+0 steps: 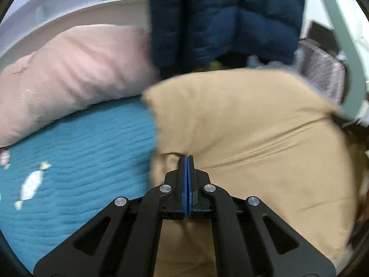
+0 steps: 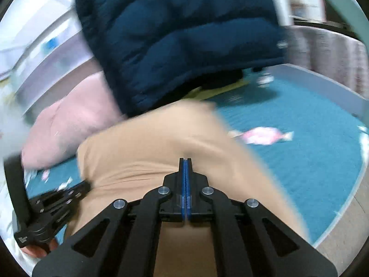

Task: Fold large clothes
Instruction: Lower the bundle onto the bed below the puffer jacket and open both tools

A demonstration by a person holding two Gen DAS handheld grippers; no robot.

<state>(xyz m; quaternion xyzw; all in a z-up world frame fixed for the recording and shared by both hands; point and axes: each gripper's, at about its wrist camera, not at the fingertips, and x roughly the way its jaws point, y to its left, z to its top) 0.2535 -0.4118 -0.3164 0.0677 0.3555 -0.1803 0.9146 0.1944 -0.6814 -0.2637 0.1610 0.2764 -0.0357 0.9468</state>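
Observation:
A tan garment (image 1: 253, 138) hangs stretched above a teal bed cover (image 1: 80, 161). My left gripper (image 1: 188, 158) is shut on a bunched edge of it. My right gripper (image 2: 185, 160) is shut on another edge of the same tan garment (image 2: 150, 152), which drapes away toward the far side. The left gripper also shows in the right wrist view (image 2: 85, 187) at the lower left, pinching the cloth's left edge. Both views are blurred by motion.
A dark blue puffer jacket (image 2: 180, 39) hangs just behind the tan garment. A pink pillow (image 1: 69, 73) lies at the head of the bed. The teal cover (image 2: 299, 143) carries candy-shaped toys (image 2: 260, 137) (image 1: 31, 185). A bed rail (image 2: 322, 78) bounds the far right.

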